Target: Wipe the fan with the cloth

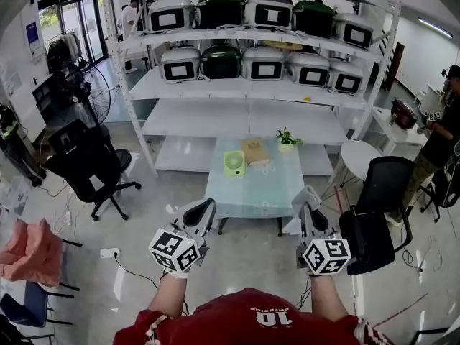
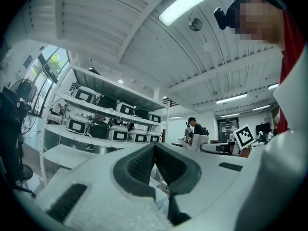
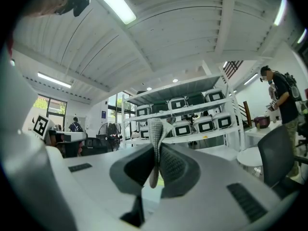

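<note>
A small green fan (image 1: 233, 163) stands at the far side of a low glass table (image 1: 248, 196), ahead of both grippers. My left gripper (image 1: 208, 207) is held up short of the table's near left corner; in the left gripper view its jaws (image 2: 155, 161) are shut with nothing between them. My right gripper (image 1: 307, 208) hovers near the table's near right corner, shut on a grey-white cloth (image 3: 155, 141) whose folded edge sticks up past the pads. The cloth (image 1: 306, 193) shows as a pale tuft at the tips. Both grippers are well clear of the fan.
A brown box (image 1: 254, 151) and a potted plant (image 1: 287, 140) sit beside the fan. Black office chairs stand at left (image 1: 93, 162) and right (image 1: 379, 218). White shelving with rice cookers (image 1: 251, 63) is behind, a round white table (image 1: 357, 157) to the right, a person (image 1: 440, 139) far right.
</note>
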`<act>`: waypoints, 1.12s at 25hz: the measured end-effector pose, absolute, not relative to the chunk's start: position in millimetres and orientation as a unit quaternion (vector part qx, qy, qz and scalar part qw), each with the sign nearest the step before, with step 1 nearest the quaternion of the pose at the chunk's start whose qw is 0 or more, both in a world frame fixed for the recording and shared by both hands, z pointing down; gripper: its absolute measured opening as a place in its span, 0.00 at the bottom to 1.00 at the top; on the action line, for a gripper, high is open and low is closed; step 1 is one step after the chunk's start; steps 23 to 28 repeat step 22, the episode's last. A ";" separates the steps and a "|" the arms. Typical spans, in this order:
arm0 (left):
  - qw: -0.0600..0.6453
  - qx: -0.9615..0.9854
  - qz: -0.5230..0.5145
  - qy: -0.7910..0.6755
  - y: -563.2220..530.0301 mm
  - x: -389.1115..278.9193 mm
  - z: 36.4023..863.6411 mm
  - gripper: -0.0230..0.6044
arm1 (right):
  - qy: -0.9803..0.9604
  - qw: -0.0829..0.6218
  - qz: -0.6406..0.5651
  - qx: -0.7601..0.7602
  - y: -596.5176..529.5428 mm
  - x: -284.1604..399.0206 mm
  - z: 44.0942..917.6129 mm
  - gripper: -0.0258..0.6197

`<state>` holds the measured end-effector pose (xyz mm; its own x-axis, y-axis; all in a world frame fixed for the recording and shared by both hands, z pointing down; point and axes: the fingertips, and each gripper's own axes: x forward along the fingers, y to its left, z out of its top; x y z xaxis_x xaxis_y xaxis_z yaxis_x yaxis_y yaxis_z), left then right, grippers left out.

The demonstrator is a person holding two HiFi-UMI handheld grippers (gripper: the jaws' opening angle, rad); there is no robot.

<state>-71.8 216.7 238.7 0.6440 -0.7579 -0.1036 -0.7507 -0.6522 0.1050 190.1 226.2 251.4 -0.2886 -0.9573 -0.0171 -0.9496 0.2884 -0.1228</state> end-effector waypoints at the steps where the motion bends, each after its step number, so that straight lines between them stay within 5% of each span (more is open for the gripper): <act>1: 0.026 0.906 -0.070 -0.416 216.5 -71.5 239.0 0.04 | 0.801 0.042 -0.043 -0.595 226.2 189.7 251.8 0.07; 28: 0.024 0.905 -0.072 -0.418 216.2 -69.6 239.2 0.04 | 0.804 0.028 -0.045 -0.593 222.0 188.7 254.1 0.07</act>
